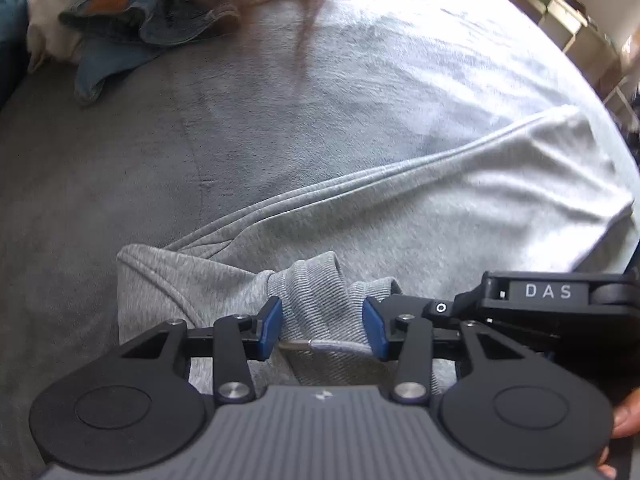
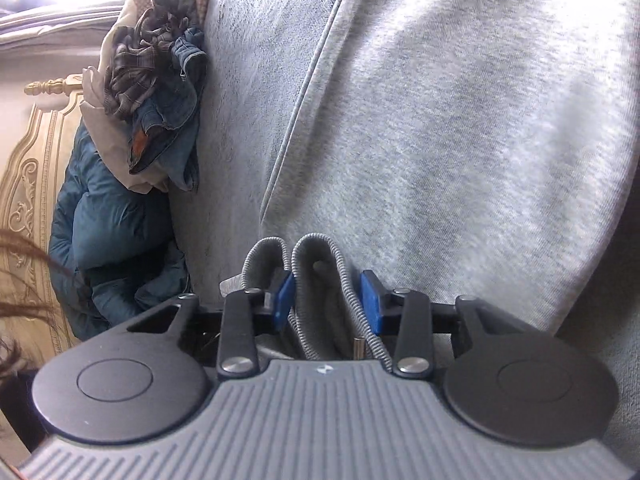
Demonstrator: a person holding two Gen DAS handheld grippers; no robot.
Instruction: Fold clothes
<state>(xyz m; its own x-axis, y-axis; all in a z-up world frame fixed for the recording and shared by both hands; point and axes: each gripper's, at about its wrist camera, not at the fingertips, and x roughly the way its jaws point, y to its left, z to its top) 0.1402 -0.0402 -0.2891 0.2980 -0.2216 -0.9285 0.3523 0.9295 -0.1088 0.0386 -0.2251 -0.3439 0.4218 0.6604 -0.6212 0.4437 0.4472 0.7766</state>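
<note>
A light grey sweatshirt (image 1: pixel 440 208) lies spread on a grey bed cover, with a seam running diagonally across it. My left gripper (image 1: pixel 322 324) is shut on a bunched ribbed band of the sweatshirt (image 1: pixel 316 296); a drawstring with a metal tip (image 1: pixel 320 346) crosses just behind the pads. In the right wrist view the sweatshirt (image 2: pixel 460 120) fills the frame. There my right gripper (image 2: pixel 328 298) is shut on a folded ribbed band (image 2: pixel 316 280), and a second ribbed fold bulges outside its left pad. A black housing marked DAS (image 1: pixel 548 292) sits close to the right of my left gripper.
A heap of denim and plaid clothes (image 1: pixel 132 28) (image 2: pixel 160 92) lies at the far side of the grey cover (image 1: pixel 100 184). A blue puffy jacket (image 2: pixel 112 232) rests against an ornate cream headboard (image 2: pixel 28 176). Shelves (image 1: pixel 568 20) stand beyond the bed. Fingers (image 1: pixel 624 420) show at the lower right.
</note>
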